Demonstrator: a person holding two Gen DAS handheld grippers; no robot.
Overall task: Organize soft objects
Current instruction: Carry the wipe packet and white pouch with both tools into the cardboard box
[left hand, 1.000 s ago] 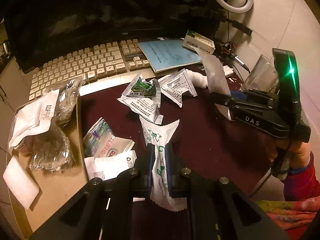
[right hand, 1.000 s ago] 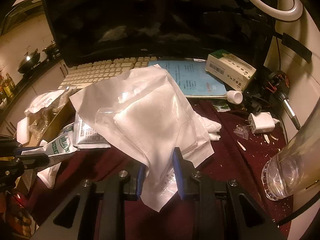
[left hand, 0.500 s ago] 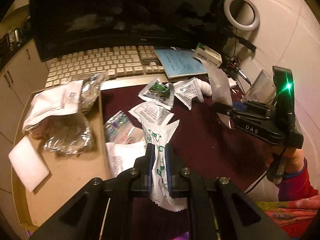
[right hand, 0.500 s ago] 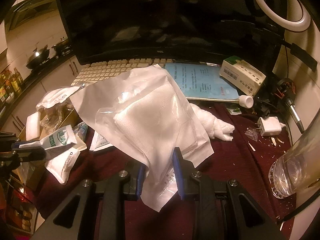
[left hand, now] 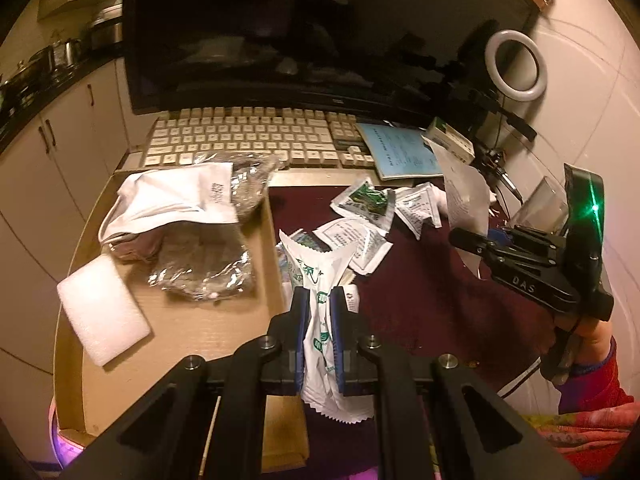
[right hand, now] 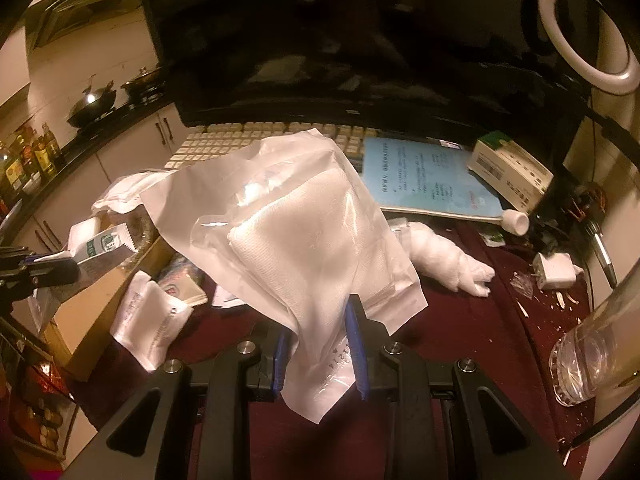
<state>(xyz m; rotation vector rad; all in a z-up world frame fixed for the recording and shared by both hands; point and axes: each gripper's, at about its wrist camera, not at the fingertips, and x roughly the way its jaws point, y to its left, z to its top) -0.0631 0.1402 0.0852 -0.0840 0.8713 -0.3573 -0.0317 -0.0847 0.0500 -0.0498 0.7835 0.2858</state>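
The left gripper [left hand: 319, 312] has its fingers [left hand: 299, 320] clamped on a white sachet with green print [left hand: 320, 280], held above the edge of the cardboard tray [left hand: 180, 328]. The right gripper [right hand: 318, 340] pinches a clear pouch of white gauze [right hand: 292, 232] over the maroon cloth [right hand: 460, 340] on the counter. Beyond lie loose sachets [left hand: 360, 236], a foil bag [left hand: 204, 260], a foam pad [left hand: 102, 312], then the keyboard [left hand: 248, 136] and monitor [left hand: 320, 32].

The left gripper [left hand: 319, 312] points steeply down, jaws clamped on a sachet [left hand: 320, 280]. The right gripper [right hand: 320, 344] tilts down likewise, jaws pinching a gauze pack [right hand: 296, 232]; a hand [left hand: 592, 336] in a red sleeve [left hand: 592, 396] grips its handle.
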